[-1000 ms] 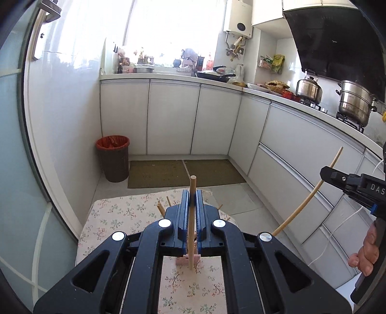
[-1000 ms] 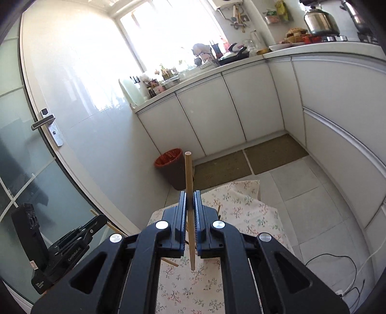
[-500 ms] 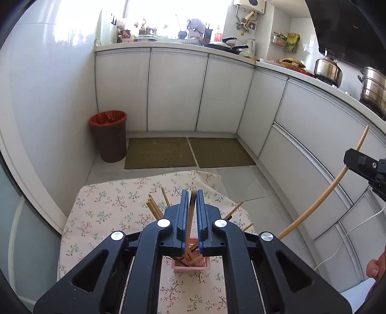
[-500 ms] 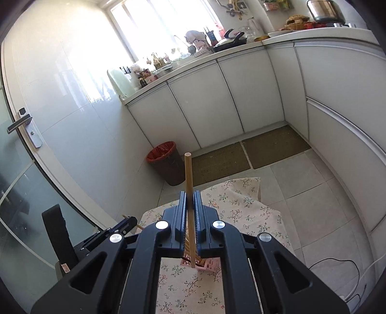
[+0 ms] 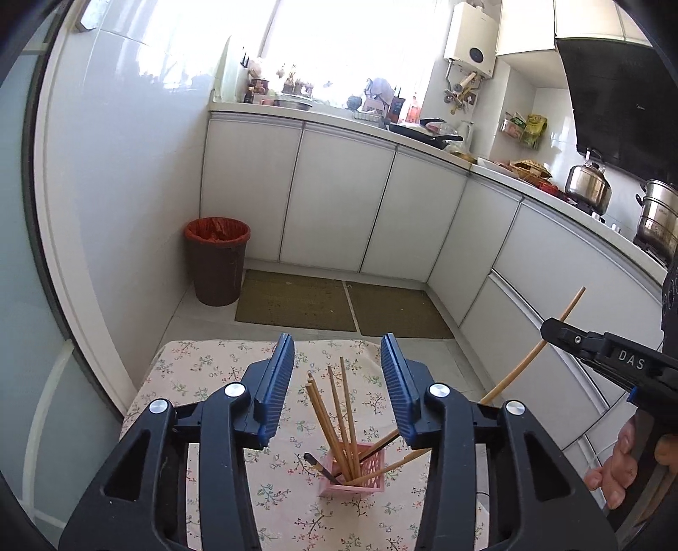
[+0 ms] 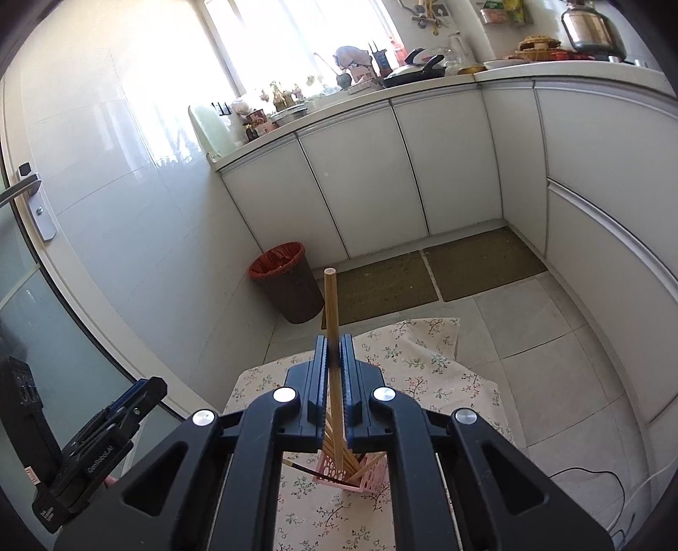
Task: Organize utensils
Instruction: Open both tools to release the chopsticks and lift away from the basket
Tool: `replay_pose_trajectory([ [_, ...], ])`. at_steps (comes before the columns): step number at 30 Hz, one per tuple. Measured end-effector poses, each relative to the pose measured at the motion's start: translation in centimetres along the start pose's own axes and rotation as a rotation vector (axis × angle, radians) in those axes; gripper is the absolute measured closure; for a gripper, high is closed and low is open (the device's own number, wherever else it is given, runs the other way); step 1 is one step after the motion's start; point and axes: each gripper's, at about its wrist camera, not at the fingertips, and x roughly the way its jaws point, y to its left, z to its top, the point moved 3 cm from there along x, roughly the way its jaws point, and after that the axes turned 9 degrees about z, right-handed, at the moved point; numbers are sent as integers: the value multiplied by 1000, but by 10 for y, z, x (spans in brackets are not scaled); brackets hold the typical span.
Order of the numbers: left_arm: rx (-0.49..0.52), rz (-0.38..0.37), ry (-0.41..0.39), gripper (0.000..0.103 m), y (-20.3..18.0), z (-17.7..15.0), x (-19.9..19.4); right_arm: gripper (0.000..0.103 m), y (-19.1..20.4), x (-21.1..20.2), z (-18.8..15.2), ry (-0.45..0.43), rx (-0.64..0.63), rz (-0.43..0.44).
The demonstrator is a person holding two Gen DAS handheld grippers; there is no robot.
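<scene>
Presently: pink holder (image 5: pixel 355 472) of splayed wooden chopsticks (image 5: pixel 334 419) on floral-clothed worktop (image 5: pixel 199 373); left claw (image 5: pixel 337 383) released, right claw (image 6: pixel 334 373) clenched on upright chopstick (image 6: pixel 331 305); bin (image 5: pixel 217 259) at 11 o'clock.

Ahead of me, white cabinets (image 5: pixel 339 203) run in an L under a pale countertop (image 6: pixel 339 106) along the far wall and the right side. A bright window (image 5: pixel 351 42) above the counter floods the room with daylight; small bottles and jars line its sill. A white water heater (image 5: pixel 470 38) hangs on the wall beside it, and a dark range hood (image 5: pixel 614 93) sits above steel pots (image 5: pixel 589 182) on the stove. The floor is pale tile (image 6: pixel 551 339) with two olive mats (image 5: pixel 296 301) at the cabinet base. A brown bin with a red liner (image 5: pixel 217 260) stands in the corner. On my left, a glossy white door (image 6: pixel 106 190) with a metal handle (image 6: pixel 25 190). Below me, a floral tablecloth (image 5: pixel 203 368) covers the table.
</scene>
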Motion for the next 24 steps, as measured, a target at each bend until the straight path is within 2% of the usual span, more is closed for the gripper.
replay_pose_trajectory([
  [3,-4,2,14,62,8,-3,3,97,4,18,-4,12,-11,-14],
  [8,-26,13,48,62,23,-13,12,93,7,58,-27,54,-11,17],
  [11,-28,14,49,62,28,-15,9,92,10,61,-29,48,-21,5],
  [13,-31,14,37,62,29,-14,3,80,12,53,-25,32,-30,-4],
  [14,-35,10,33,62,30,-13,1,69,13,46,-23,18,-33,-8],
  [16,-43,4,22,59,29,-11,-6,67,15,30,-19,-7,-43,-22],
  [17,-46,3,14,52,28,-10,-12,67,17,22,-18,-13,-53,-26],
  [18,-48,6,4,40,26,-10,-18,67,19,13,-19,-18,-63,-32],
  [20,-51,9,-29,28,19,-12,-32,64,24,-6,-25,-36,-91,-59],
  [22,-40,21,-63,21,10,-15,-48,54,27,-25,-33,-65,-116,-108],
  [24,-27,52,-84,13,0,-18,-60,38,27,-47,-41,-103,-129,-160],
])
